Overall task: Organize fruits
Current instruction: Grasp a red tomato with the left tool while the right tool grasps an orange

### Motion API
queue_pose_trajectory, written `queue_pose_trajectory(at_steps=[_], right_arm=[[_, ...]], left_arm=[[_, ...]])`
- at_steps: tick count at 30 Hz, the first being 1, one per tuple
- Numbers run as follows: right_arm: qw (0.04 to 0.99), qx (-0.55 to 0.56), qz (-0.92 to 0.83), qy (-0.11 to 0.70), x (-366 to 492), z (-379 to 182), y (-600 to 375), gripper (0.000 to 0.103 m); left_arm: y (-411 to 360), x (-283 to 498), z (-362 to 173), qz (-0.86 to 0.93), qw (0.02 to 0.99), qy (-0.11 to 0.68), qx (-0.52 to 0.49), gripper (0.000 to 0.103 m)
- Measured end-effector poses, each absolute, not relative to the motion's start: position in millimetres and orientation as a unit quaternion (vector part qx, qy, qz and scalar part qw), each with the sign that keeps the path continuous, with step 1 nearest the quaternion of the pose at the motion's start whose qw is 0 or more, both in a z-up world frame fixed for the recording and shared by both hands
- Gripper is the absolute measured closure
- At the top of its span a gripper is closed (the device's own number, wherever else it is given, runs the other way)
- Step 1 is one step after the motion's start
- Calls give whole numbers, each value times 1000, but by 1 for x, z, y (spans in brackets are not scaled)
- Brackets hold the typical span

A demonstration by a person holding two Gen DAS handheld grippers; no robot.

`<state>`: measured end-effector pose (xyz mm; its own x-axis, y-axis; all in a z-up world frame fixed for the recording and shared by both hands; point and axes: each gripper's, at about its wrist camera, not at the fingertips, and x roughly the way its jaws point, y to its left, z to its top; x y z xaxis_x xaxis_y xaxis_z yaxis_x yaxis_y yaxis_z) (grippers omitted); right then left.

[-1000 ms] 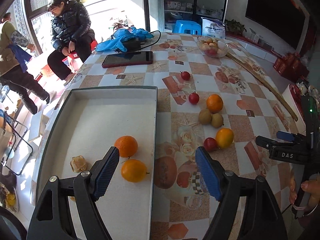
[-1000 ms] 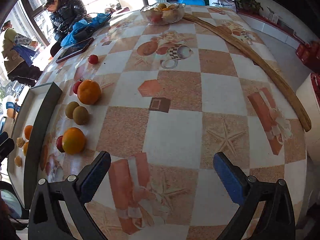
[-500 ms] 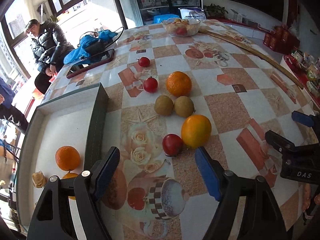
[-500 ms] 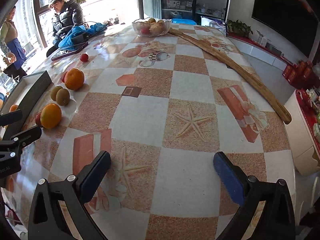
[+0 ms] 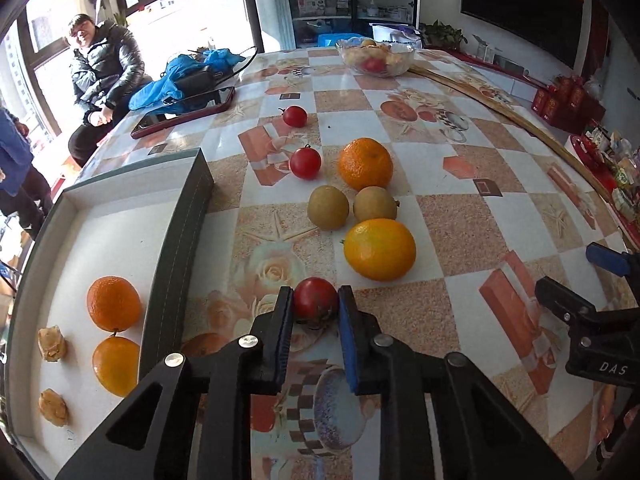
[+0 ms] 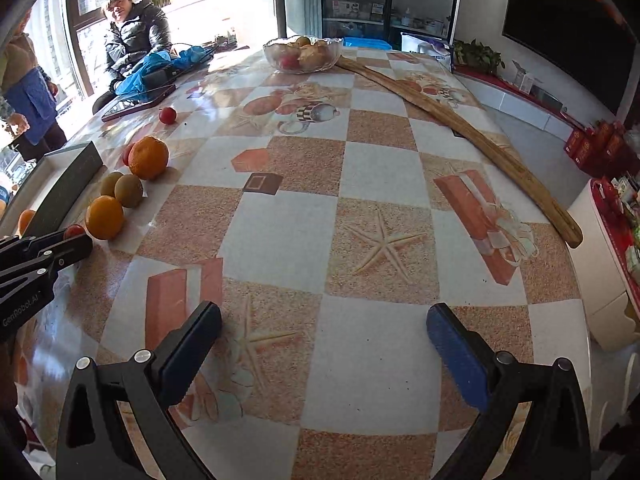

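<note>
The red fruit (image 5: 315, 301) sits on the patterned table (image 5: 452, 216), pinched between the 2 blue pads of the left gripper (image 5: 314, 312), whose fingers press it from both sides just to the right of the tray's dark wall. Right behind it lies a yellow-orange citrus (image 5: 379, 249), then 2 brownish-green fruits (image 5: 328, 207) side by side, touching or nearly so, then a deeper orange citrus (image 5: 365, 163) with a small red fruit (image 5: 305, 163) to its left and another small red one (image 5: 295, 115) farther back. The white-lined tray (image 5: 176, 240) to the left holds 2 oranges (image 5: 114, 303), one in front of the other, and 2 pale crumpled lumps (image 5: 51, 343) near its left side. The right gripper (image 6: 324, 344) hovers over a bare stretch of tablecloth well to the right of the fruit, its fingers (image 6: 456, 354) spread wide with nothing between them. At the far end of the table stand a glass bowl (image 5: 375, 56) of fruit, a long wooden stick (image 6: 460, 136) along the right edge, a dark phone (image 5: 184, 111) and a blue cloth bundle (image 5: 180, 76). A person in a dark puffy jacket (image 5: 106, 76) sits beyond the table by the window.
</note>
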<state>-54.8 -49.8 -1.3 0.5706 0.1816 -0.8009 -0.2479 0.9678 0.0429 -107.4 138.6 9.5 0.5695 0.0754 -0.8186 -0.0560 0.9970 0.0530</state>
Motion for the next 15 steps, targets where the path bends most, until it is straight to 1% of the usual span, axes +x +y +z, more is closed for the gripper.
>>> queue_pose_trajectory(at_steps=[3, 6, 9, 15], right_arm=[[882, -38, 120, 453, -50, 0, -47, 0], [867, -34, 142, 476, -44, 3, -36, 0], [858, 1, 211, 468, -45, 14, -13, 0], [847, -23, 268, 458, -35, 24, 53, 0]], left_arm=[[142, -116, 10, 47, 886, 460, 10, 79], [144, -129, 9, 58, 888, 456, 10, 79], [146, -141, 9, 68, 890, 451, 7, 79], [157, -163, 9, 79, 892, 445, -18, 79]])
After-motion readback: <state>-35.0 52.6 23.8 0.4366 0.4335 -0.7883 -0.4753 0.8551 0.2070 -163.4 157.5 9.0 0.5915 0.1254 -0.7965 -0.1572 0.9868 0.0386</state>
